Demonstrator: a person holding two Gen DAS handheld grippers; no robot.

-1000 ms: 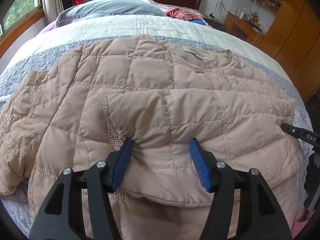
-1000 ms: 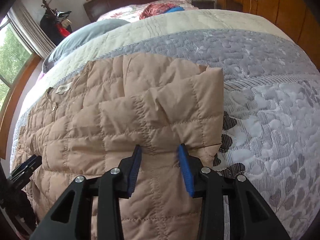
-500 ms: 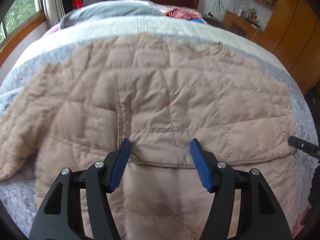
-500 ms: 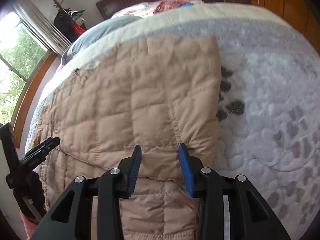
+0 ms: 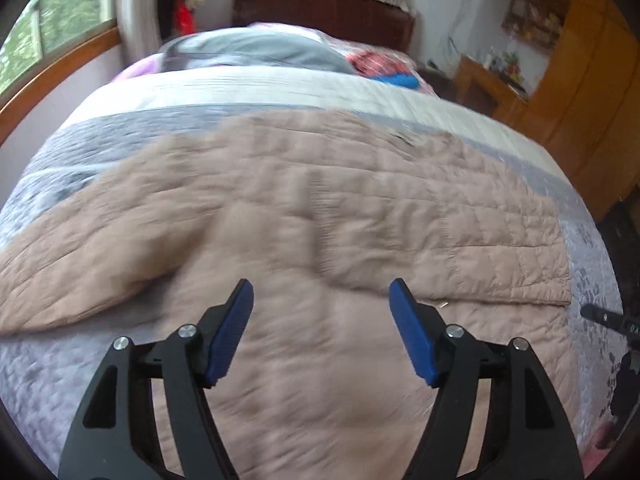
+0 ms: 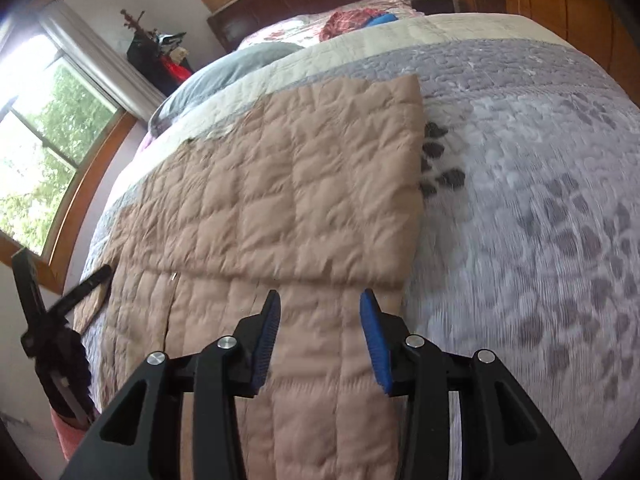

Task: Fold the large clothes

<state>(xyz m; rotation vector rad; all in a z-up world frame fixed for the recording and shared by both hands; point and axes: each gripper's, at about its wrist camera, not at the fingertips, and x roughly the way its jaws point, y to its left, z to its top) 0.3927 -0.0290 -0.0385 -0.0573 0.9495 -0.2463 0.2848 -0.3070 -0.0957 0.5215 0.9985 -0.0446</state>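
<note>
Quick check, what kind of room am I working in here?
A bedroom, most likely: the tan quilted jacket lies on a bed with a grey quilted bedspread, a dark wooden headboard behind the pillows, and wooden wardrobes alongside.

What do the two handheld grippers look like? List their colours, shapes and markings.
Both match. The left gripper and right gripper have angular matte-black frames with triangular cut-outs, silver round bolt heads, and flat blue ribbed pads on each finger. No cables, hands or sleeves are visible.
</note>
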